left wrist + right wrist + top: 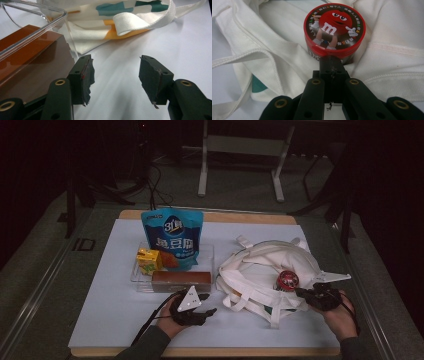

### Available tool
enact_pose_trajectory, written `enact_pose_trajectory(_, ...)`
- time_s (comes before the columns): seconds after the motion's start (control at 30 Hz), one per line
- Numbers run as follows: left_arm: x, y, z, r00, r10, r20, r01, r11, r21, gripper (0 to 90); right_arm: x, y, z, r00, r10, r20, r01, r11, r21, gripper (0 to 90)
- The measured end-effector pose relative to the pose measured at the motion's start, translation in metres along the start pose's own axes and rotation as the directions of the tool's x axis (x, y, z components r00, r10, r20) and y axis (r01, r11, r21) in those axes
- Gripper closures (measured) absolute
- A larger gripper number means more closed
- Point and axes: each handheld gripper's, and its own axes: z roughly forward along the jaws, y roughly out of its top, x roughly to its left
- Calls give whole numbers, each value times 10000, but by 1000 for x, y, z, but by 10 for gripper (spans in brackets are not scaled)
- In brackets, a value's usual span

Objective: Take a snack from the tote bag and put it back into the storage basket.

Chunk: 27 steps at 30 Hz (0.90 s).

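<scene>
Item one: we are holding the right tool (302, 293) at the four o'clock part of the white-covered table (110, 320), its jaws pressed fully together with nothing between them. In the right gripper view the closed tips (331, 62) are touching the near rim of the round red-lidded candy tub with a cartoon figure on top (334, 27).

Item two: the candy tub (288, 280) is lying on the crumpled cream canvas tote bag with white straps (265, 265), just at ten o'clock of the right tool. The bag is spreading over the right half of the table; teal and orange patches are showing on its cloth (117, 15) in the left gripper view.

Item three: we are keeping the left tool (210, 304) at six o'clock of the table, jaws standing partly apart, gripping nothing, white table surface showing between them. Its tips are pointing toward three o'clock, at the bag.

Item four: the clear plastic rectangular tray (136, 272) is sitting left of centre, just at twelve o'clock of the left tool. It is holding a long brown box (180, 280) along its near wall, a small yellow carton (149, 260) and an upright blue snack pouch with white lettering (172, 237) behind. The tray's corner (60, 15) and the brown box (30, 55) are lying just beside the left jaw.
</scene>
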Motion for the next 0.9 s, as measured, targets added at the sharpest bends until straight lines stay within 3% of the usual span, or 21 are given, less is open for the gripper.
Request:
enact_pose_trajectory(0.4,0,0,0,10000,-10,8,10,10000,-5,441,11,12,13,9996,-255,-123,255,9997,-13,890)
enact_pose_trajectory(0.57,0,0,0,10000,-8,17,8,10000,-8,440,12,17,12,9987,-465,-203,467,9988,125,772)
enact_pose_trajectory(0.63,0,0,0,10000,-8,20,8,10000,-1,440,9,18,7,9992,-205,-329,202,9997,-108,673)
enact_pose_trajectory(0.73,0,0,0,10000,0,11,0,10000,3,440,3,18,3,9997,168,-165,-173,9994,-312,600)
enact_pose_trajectory(0.9,0,0,0,10000,-14,21,14,10000,5,440,-5,23,4,9950,999,96,-994,9941,-438,388)
